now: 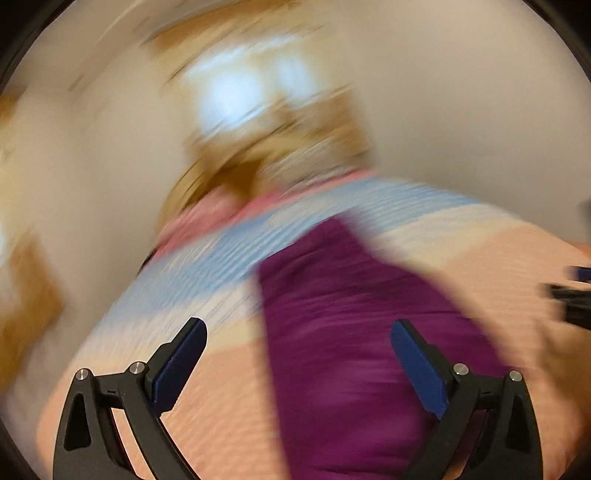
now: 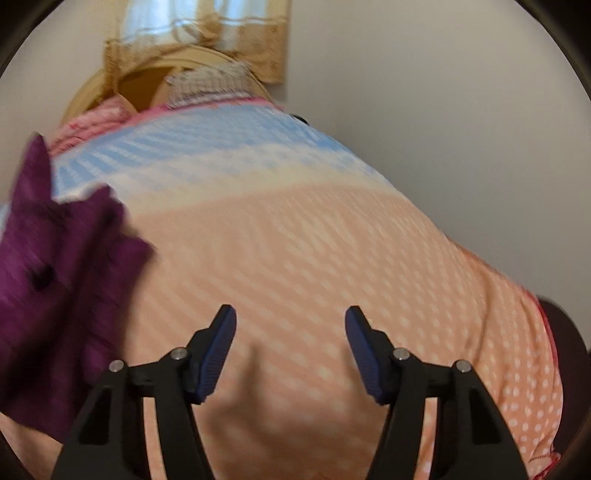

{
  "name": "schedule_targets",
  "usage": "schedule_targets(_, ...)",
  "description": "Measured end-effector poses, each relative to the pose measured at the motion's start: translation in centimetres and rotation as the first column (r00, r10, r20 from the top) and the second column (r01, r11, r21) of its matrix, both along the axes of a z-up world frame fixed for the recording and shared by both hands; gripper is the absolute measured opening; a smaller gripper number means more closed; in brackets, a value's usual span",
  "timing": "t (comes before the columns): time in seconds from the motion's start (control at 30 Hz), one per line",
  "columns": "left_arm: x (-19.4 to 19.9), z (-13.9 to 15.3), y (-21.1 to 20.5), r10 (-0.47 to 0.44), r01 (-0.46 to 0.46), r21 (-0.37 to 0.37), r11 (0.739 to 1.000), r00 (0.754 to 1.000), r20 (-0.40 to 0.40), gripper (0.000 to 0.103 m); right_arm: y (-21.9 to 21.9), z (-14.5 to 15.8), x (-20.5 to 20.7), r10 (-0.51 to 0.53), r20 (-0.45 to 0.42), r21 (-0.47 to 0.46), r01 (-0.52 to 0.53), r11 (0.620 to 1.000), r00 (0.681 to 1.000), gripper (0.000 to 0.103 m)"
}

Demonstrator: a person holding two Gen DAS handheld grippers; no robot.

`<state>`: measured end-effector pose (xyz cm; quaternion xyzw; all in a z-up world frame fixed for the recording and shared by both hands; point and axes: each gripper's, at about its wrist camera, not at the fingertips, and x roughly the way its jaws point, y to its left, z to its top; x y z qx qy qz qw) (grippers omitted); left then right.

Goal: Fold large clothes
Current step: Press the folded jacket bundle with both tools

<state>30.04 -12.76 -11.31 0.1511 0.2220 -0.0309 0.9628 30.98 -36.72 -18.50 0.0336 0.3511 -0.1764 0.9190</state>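
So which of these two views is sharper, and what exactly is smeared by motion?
Left wrist view: heavy motion blur smears the window, wall, bedspread and purple garment; only the left gripper stays crisp. Right wrist view: sharper, dotted bedspread and headboard readable; the garment at left is streaked; right gripper sharp.

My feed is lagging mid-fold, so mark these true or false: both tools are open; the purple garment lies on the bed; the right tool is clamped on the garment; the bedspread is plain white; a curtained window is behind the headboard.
1. Both tools are open. True: the left tool and right tool have their fingers spread, empty.
2. The purple garment lies on the bed. True.
3. The right tool grips the garment. False: it holds nothing; the garment lies to its left.
4. The bedspread is plain white. False: peach with white dots, blue toward the headboard.
5. A curtained window is behind the headboard. True.
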Motion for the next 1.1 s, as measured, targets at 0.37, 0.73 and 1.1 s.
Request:
schedule_targets(0.37,13.7,-3.8,8.3,0.382,-0.405,-0.085,0.910,0.902,-0.202,0.100,15.5,7.1,12.0,0.191,0.068,-0.033,-0.189,0.981,0.979,0.050)
schedule_targets(0.73,15.0,-5.2,2.3,0.135,-0.179,-0.210,0.961,0.969,-0.208,0.100,12.4,-1.3,13.1,0.086,-0.023,0.028,-0.085,0.996,0.996,0.044)
schedule_targets(1.1,15.2,-8.0,-5.0,0.079,-0.085,-0.023,0.996,0.979,-0.187,0.101,8.5,-4.3,11.5,0.039,0.012,0.141,-0.040,0.989,0.999,0.044)
